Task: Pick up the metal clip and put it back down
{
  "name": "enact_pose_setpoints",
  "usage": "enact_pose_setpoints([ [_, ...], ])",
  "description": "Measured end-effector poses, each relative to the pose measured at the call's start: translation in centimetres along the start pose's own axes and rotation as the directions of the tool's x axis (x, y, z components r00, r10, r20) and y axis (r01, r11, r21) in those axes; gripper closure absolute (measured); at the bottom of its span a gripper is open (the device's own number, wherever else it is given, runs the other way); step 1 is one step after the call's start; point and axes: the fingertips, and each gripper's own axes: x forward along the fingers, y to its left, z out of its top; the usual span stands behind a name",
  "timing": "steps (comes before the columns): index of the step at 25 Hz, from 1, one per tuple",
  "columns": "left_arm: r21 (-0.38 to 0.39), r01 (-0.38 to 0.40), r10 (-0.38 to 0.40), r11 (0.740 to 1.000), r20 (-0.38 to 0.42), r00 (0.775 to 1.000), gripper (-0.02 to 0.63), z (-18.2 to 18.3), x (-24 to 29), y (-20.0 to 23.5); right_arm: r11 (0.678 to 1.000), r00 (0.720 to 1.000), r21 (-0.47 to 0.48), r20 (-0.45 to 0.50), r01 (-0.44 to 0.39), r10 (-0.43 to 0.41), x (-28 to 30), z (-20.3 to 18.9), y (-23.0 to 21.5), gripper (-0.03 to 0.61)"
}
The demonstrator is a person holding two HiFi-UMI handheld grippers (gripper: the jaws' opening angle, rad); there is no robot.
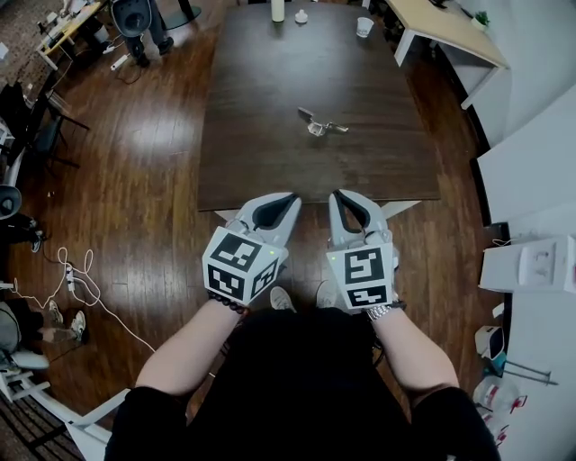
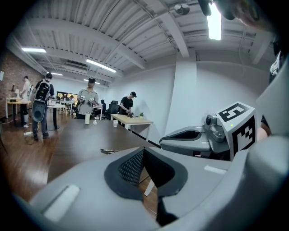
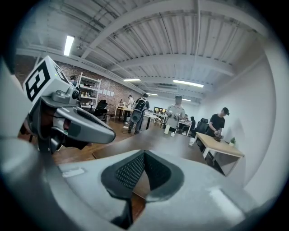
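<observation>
Metal clip [image 1: 319,124]: being supported near the middle of the counter [image 1: 261,144].
Left gripper [image 1: 293,195]: being held closed, empty, at the near edge.
Right gripper [image 1: 337,194]: being held closed, empty.

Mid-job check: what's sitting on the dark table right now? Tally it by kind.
metal clip: 1
bottle: 1
cup: 1
small white object, too small to identify: 1
Total: 4

Grey grippers [image 1: 292,198] [image 1: 338,194] (square-marker cubes [image 1: 238,261]), black top [image 1: 297,387]
</observation>
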Motion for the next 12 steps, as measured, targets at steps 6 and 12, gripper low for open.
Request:
enact_pose_setpoints([
  [6,-0.014,-0.031,0.032,0.999,0.007,0.999,0.598,0.1,1.0,-1.1,0.999,0.999,-0.012,0.014,-0.031,0.031,-1.1,-0.2,-1.8,0.586],
  [12,-0.024,-0.062,0.062,0.998,-0.002,0.998,0.598,-0.6,1.2,-2.3,0.997,0.996,0.006,0.029,-0.079,0.079,-2.3,-0.8,-2.3,0.586],
])
